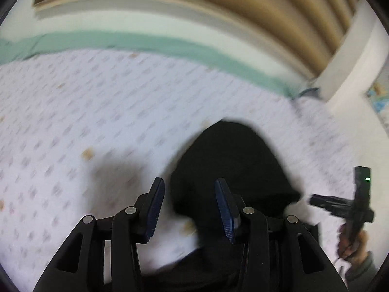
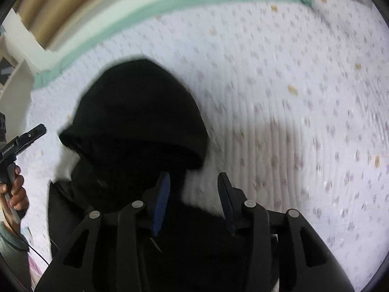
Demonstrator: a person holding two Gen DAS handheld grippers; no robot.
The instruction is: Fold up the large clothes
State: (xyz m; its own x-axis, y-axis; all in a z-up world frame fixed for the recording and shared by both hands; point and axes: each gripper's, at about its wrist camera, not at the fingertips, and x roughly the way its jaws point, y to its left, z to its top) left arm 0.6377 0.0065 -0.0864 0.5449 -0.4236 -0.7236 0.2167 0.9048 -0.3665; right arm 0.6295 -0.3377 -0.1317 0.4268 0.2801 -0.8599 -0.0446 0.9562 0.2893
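Black hooded garment (image 1: pixel 233 170) lies on a white dotted bedspread (image 1: pixel 85 109) at lower centre of the left wrist view, its hood toward mid-frame; the left gripper (image 1: pixel 189 209) hangs above it, fingers spread, empty. At lower right, the right gripper (image 1: pixel 345 204) is held in a hand (image 1: pixel 352 245).

From the right wrist, the garment (image 2: pixel 136 121) fills centre-left; the right gripper (image 2: pixel 194 204) hovers parted, holding nothing, while the left gripper (image 2: pixel 26 138) shows at left edge.

The only readable lettering is white print reading roughly "GenRobot.AI" on the black body of the left gripper (image 2: pixel 29 137), seen at the left edge of the right wrist view.
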